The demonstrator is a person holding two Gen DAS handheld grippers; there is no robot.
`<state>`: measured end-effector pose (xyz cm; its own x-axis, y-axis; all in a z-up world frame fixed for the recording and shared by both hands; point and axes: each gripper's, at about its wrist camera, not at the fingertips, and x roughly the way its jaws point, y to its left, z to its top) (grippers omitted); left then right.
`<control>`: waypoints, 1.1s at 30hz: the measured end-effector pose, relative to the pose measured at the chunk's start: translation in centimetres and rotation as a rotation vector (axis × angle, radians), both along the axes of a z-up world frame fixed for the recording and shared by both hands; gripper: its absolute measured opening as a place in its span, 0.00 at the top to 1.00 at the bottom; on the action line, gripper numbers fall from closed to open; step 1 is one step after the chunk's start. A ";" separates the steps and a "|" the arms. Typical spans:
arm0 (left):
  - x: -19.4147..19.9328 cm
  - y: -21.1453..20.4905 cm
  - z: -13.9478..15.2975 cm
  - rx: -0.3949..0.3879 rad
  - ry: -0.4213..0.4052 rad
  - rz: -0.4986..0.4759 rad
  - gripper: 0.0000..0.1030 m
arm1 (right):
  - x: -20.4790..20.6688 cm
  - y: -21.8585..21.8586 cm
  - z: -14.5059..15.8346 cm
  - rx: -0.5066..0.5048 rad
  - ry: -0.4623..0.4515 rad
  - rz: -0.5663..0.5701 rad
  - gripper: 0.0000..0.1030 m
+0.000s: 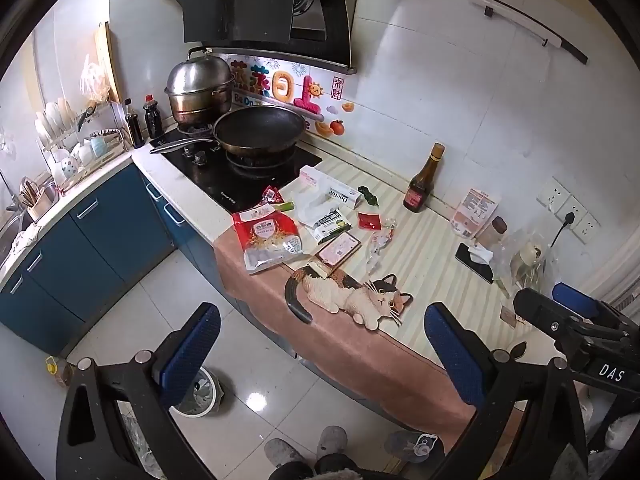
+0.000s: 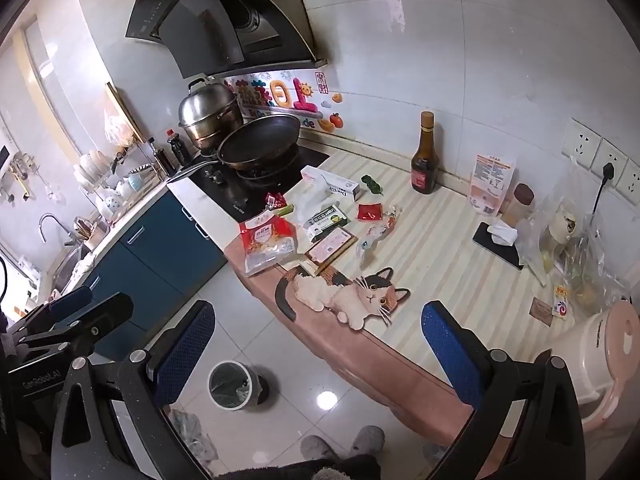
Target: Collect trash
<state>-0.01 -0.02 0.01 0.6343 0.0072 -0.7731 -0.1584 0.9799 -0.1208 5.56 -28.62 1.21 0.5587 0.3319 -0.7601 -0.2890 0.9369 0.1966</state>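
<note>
Kitchen counter, trash scattered — both tongs wide open, holding nothing.

Counter mat (image 2: 460, 240) ahead of the left gripper (image 1: 320, 344) and right gripper (image 2: 320, 340); red-and-clear food bag (image 2: 268, 246) at the near edge, tissue box (image 2: 332, 186) beyond, small red sachet (image 2: 369, 212) beside it; waste bin (image 2: 231, 385) on the floor below. Risk — grabbing the dark sauce bottle (image 2: 424, 160) or black phone (image 2: 498, 246) as trash, being near the litter.

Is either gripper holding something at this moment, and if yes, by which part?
Nothing is held. The left gripper and the right gripper are both open, with only air between the blue pads, back from the wrappers on the counter mat.
</note>
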 end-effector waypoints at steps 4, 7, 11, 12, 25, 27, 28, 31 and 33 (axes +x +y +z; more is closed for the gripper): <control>0.0 -0.1 0.0 -0.001 0.001 0.000 0.00 | 0.0 0.0 0.1 -0.001 -0.004 0.001 0.00; 0.0 -0.3 0.3 -0.008 -0.002 -0.002 0.00 | 0.0 0.0 0.1 0.001 0.001 0.005 0.00; 0.0 -0.3 0.6 -0.017 -0.005 -0.007 0.00 | 0.0 0.1 0.2 -0.001 -0.001 0.004 0.00; 0.0 -0.5 0.7 -0.019 -0.004 -0.009 0.00 | 0.0 0.1 0.3 -0.001 -0.001 0.002 0.00; 0.0 0.2 1.0 -0.049 -0.005 -0.015 0.00 | -0.8 0.4 0.4 0.011 0.010 0.013 0.00; -0.1 0.4 1.2 -0.051 -0.007 -0.015 0.00 | -0.9 0.5 0.4 0.012 0.009 0.013 0.00; -0.1 0.3 1.2 -0.051 -0.007 -0.013 0.00 | -0.8 0.5 0.4 0.013 0.010 0.013 0.00; -0.1 0.4 1.2 -0.052 -0.008 -0.014 0.00 | -0.9 0.6 0.1 0.012 0.012 0.014 0.00; -0.2 0.3 1.2 -0.052 -0.008 -0.015 0.00 | -1.0 0.7 0.1 0.011 0.013 0.015 0.00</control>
